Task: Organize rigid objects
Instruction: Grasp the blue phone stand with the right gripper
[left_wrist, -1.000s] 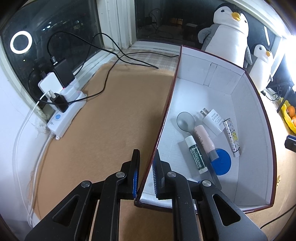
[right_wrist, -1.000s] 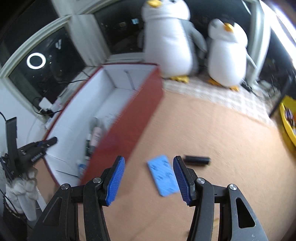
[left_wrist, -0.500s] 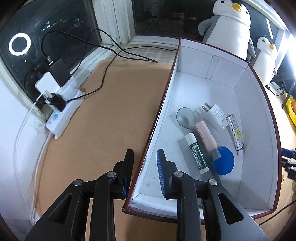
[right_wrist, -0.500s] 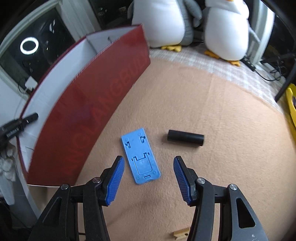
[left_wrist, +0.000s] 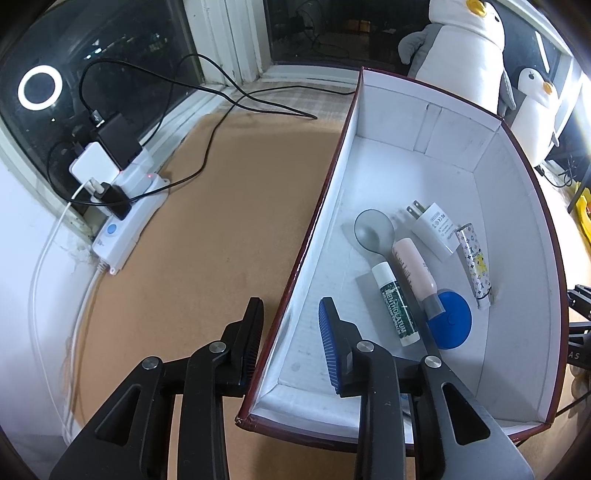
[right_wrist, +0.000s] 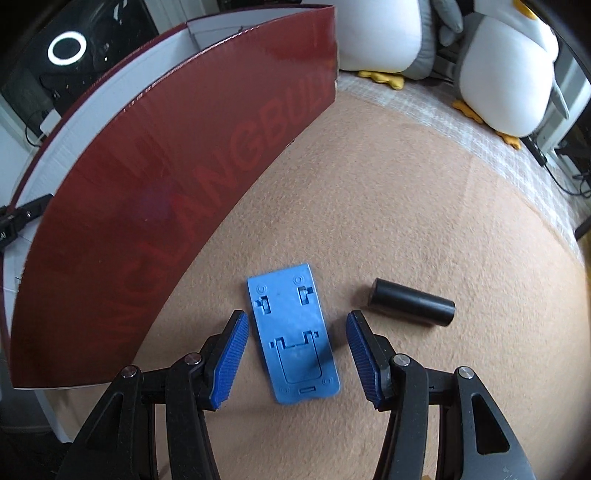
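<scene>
The left claw (left_wrist: 290, 332) straddles the near left wall of the box (left_wrist: 325, 206), one finger outside over the tan mat (left_wrist: 207, 221) and one inside over the white floor; its jaws are opening and the pads stand clear of the wall, so it has let go. Inside the box, beyond the inner finger, lie a green lip balm (left_wrist: 395, 304), a pink tube (left_wrist: 412, 269), a grey spoon (left_wrist: 373, 230), a round blue lid (left_wrist: 452, 323), a white charger (left_wrist: 432, 230) and a patterned tube (left_wrist: 476, 266), all close together on the floor. Left of the box, a white power strip (left_wrist: 125, 221) with plugs and black cables sits by the window; two plush penguins (left_wrist: 465, 40) stand behind the box.

The right claw (right_wrist: 293, 349) is spread wide and points down at a flat blue stand (right_wrist: 293, 332) lying on the mat between its fingers, neither pad touching it; it grasps nothing. Just right of the stand lies a black cylinder (right_wrist: 412, 306), apart from it; the red outer wall of the box rises to the left.
</scene>
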